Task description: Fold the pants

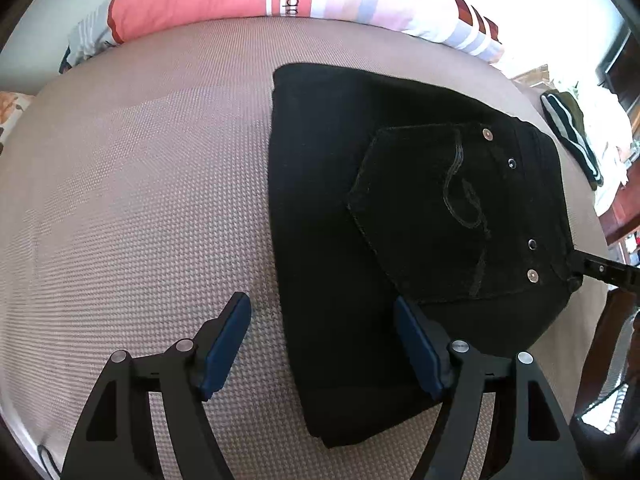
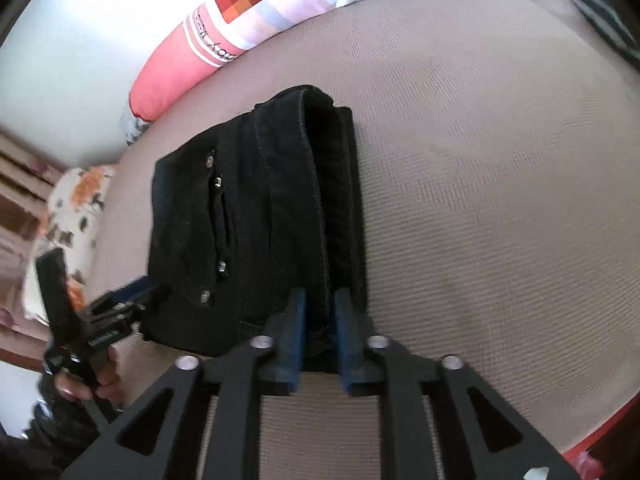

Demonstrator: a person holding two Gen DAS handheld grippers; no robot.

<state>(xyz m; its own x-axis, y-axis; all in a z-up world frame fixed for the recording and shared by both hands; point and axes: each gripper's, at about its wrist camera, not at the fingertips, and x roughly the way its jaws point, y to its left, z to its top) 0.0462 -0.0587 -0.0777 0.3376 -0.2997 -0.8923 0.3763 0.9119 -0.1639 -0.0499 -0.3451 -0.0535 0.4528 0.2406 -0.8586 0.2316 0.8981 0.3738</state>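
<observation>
Black pants (image 1: 340,208) lie folded into a compact rectangle on the beige woven bed mat (image 1: 140,180), back pocket with rivets facing up. My left gripper (image 1: 320,304) is open and straddles the near left edge of the fold, one pad over the mat, the other over the cloth. In the right wrist view the pants (image 2: 240,220) show their waistband end. My right gripper (image 2: 320,294) stands narrowly open, the waistband edge lying between its blue pads. The right gripper's tip (image 1: 600,270) shows at the waistband corner. A hand holds the left gripper (image 2: 116,312) at the fold's other side.
A pink and checked pillow (image 1: 200,0) lies along the far side of the bed. A dark striped garment (image 1: 572,136) sits at the right, past the pants. A floral cushion (image 2: 76,208) lies off the bed's left edge. Bare mat (image 2: 480,200) spreads right of the pants.
</observation>
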